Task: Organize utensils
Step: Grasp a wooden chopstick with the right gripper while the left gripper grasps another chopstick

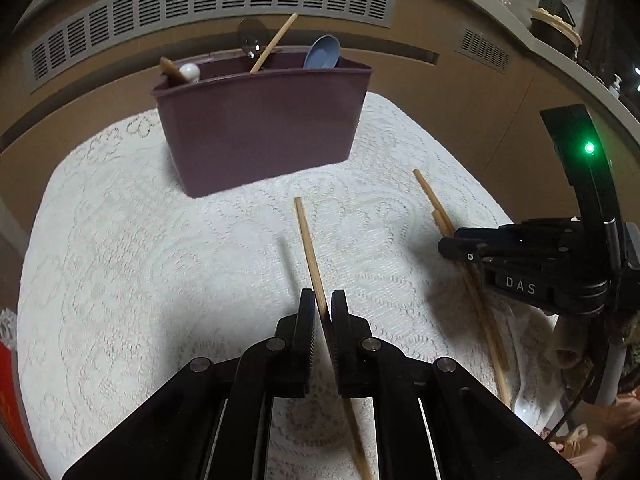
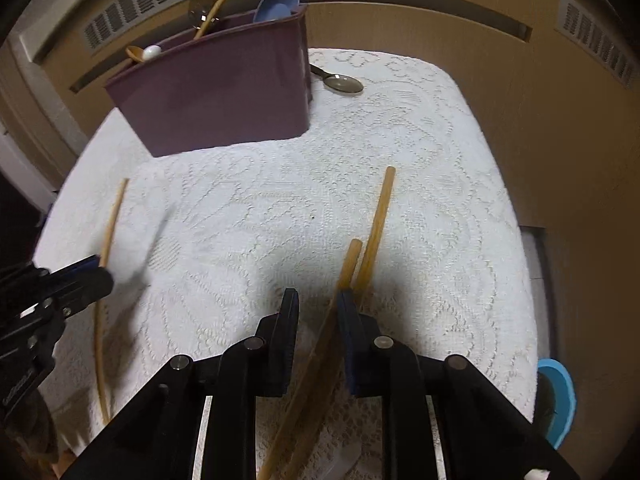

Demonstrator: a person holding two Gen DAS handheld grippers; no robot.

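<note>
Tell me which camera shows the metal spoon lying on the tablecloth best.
The right wrist view: the metal spoon lies in plain sight just right of the purple bin. The left wrist view shows none of it.

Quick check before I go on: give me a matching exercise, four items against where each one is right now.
Items:
1. single chopstick
2. chopstick pair
3. blue spoon
4. metal spoon

Places:
A. standing in the purple bin
B. between the left claw fingers
C. lying on the white cloth beside the bin
D. at the right claw, one stick inside, one outside

Pairs: 1-B, 2-D, 3-A, 4-C
</note>
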